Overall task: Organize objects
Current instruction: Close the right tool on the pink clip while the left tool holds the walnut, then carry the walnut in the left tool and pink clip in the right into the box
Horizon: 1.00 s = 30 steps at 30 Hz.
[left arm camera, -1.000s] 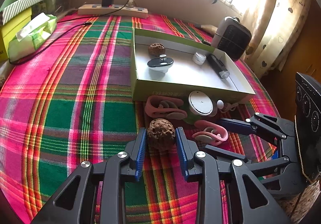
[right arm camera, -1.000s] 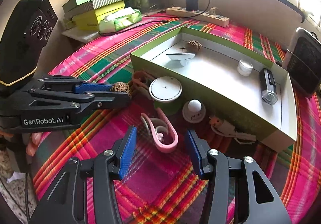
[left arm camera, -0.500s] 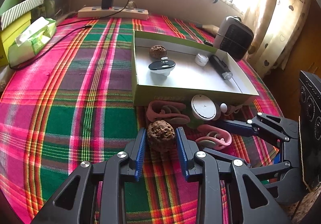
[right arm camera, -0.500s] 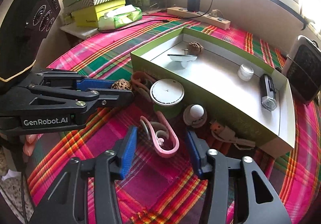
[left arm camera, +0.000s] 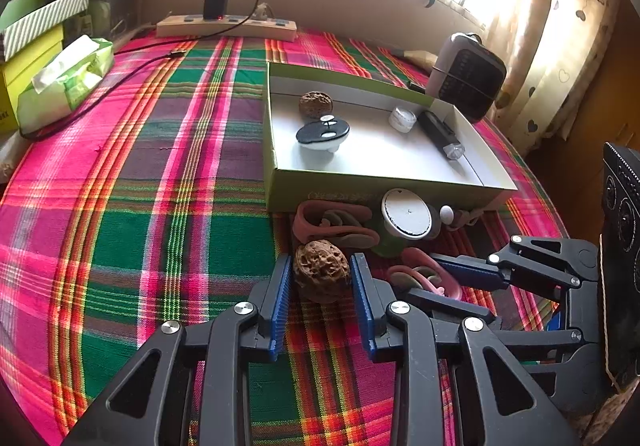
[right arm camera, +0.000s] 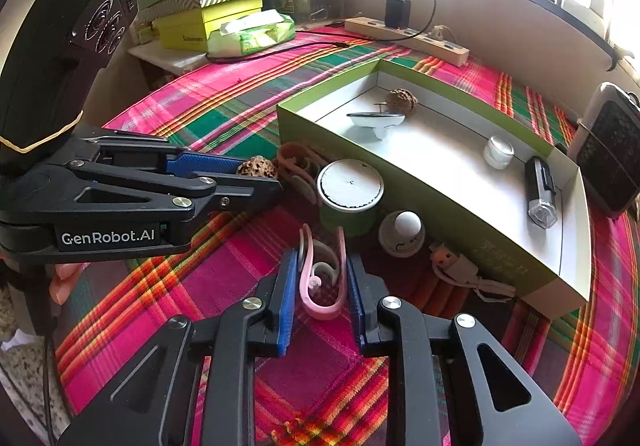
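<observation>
Closing since a second ago, the right hand-held gripper (right arm camera: 320, 286) now pinches the pink ear hook (right arm camera: 322, 278) (long axis pointing away); left hand-held gripper (left arm camera: 322, 278) clasps the walnut (left arm camera: 321, 276); the box (right arm camera: 400, 182) lies just beyond both.

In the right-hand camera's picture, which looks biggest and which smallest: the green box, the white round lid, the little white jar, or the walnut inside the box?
1. green box
2. white round lid
3 and 4. little white jar and walnut: they look alike, and the walnut lies farther back, so no ranking.
</observation>
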{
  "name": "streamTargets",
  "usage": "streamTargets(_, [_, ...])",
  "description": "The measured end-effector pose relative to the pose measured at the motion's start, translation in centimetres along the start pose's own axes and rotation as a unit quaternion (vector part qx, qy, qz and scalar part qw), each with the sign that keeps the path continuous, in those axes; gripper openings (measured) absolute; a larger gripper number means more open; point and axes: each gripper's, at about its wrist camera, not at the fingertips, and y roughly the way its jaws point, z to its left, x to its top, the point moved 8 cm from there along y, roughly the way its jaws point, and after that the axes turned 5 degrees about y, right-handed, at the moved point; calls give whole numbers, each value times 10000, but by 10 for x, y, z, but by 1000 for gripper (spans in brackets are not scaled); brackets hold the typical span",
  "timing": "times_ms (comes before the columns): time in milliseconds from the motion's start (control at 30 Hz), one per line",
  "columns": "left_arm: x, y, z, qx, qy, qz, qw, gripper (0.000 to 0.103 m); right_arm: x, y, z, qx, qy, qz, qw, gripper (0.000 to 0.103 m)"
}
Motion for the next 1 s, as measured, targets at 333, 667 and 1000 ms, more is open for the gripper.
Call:
streamTargets(333, [-1,0,-1,5,0,2,10000,27,0,0,0,-2,-2,-3,10000,24])
streamTargets(667, [0,-1,-1,-2,39,-4,10000,27,0,-5,0,68,102,-82,9999,24])
streamTargets(1000, [6,-12,-3,8,102,-102,9999,27,2,-16,-1,109,217,-244,9994,24])
